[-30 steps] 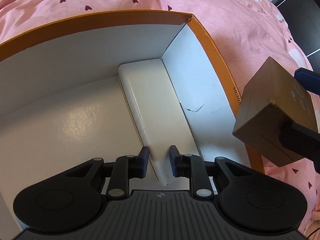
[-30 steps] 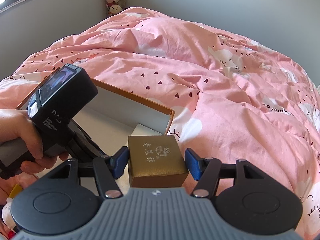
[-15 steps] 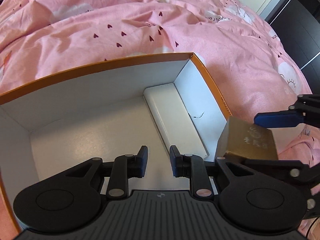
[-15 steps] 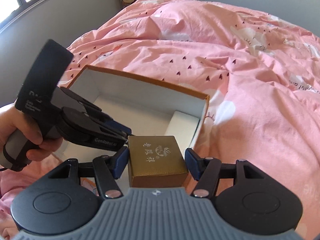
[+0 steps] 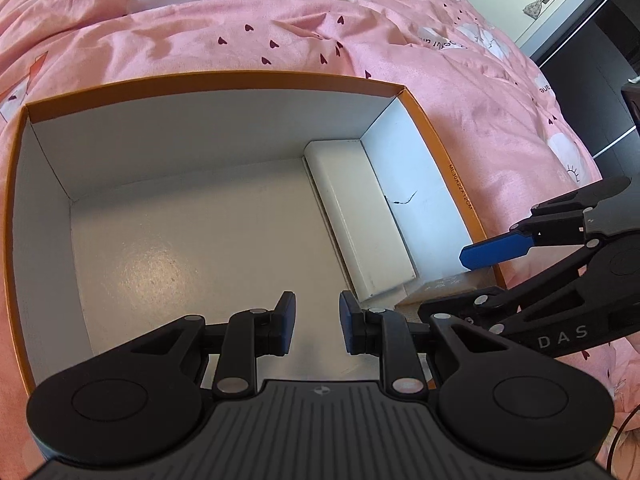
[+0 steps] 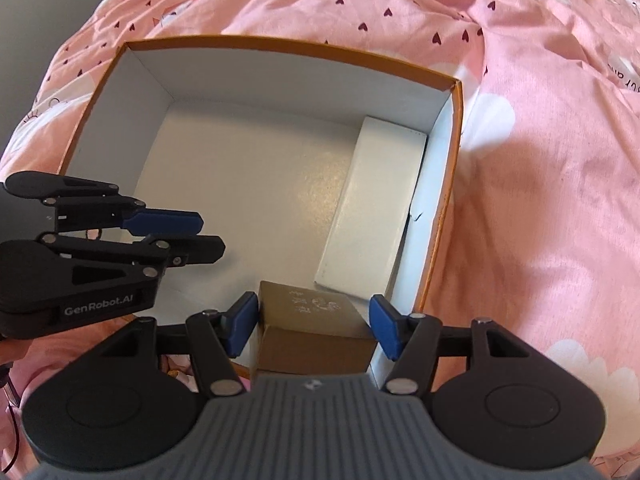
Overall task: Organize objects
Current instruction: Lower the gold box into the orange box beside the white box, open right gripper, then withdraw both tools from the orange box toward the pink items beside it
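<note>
Releasing now: right gripper [image 6: 312, 330] fingers have spread since half a second ago, gaps showing either side of the gold box [image 6: 314, 326], which sits between them in the near right corner of the orange box [image 6: 280, 44]. Just ahead of the fingers lies the white box [image 6: 372, 208] along the right wall. Left gripper [image 5: 317, 324] fingers parted, empty, over the bare floor. Placement looks done; retract next.

My left gripper [image 5: 317, 323] and right gripper [image 6: 313, 326] are black, with blue pads on the jaws, silver rivets on the linkages, round discs and a ribbed grey body. White markings read "GenRobot.AI" on the left one and "DAS" on the right one.
</note>
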{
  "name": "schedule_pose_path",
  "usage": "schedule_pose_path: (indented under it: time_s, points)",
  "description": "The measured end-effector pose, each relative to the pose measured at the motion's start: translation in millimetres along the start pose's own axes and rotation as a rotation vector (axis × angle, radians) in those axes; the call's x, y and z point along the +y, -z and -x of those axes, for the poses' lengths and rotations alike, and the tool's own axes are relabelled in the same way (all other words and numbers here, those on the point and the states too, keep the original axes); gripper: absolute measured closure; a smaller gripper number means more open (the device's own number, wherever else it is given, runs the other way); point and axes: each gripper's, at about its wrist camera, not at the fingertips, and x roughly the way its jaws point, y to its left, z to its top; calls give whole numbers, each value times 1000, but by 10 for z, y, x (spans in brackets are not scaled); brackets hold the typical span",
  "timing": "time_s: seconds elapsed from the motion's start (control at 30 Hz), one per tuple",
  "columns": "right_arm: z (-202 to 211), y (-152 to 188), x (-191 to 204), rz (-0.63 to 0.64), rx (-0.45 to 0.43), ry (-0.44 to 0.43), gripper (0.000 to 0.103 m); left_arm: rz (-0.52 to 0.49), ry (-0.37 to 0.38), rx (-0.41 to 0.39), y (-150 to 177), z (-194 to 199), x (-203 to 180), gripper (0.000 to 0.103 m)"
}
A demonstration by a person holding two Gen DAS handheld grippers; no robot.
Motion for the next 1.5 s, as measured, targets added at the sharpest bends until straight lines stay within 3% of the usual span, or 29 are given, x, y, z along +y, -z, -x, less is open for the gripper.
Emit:
schedule_pose_path:
  time_s: [0.27,0.47,0.53,0.7,0.97,1.03,1.1,1.17,1.33,1.5]
  points:
    - [-295,-66,169,106,131,134,42,27,17,23,-7,-139,54,77]
    - [-434,-68,161,127,169,143,40,35,7,29,25,-111,71,77]
    - [-421,-54,161,128,168,121,35,38,0,25,41,-83,65,77]
    - [-337,26,140,128,152,97,34,29,-18,-13,100,71,-23,77]
    - [210,340,159,171,-27,4,34,21,-50,-118,335,537,-288,73]
    - [360,476,167,188,-92,-20,34,34,-72,-157,443,645,-361,69]
    - [504,627,209,206,-164,-37,34,47,-101,-200,575,734,-443,58]
    - [600,796,248,222,-230,-56,34,46,-115,-227,713,794,-522,56]
    - [664,1046,320,232,-352,-97,34,59,-115,-227,1041,816,-640,52]
    - [611,1442,309,203,-373,-138,35,94,-88,-173,1364,746,-645,47]
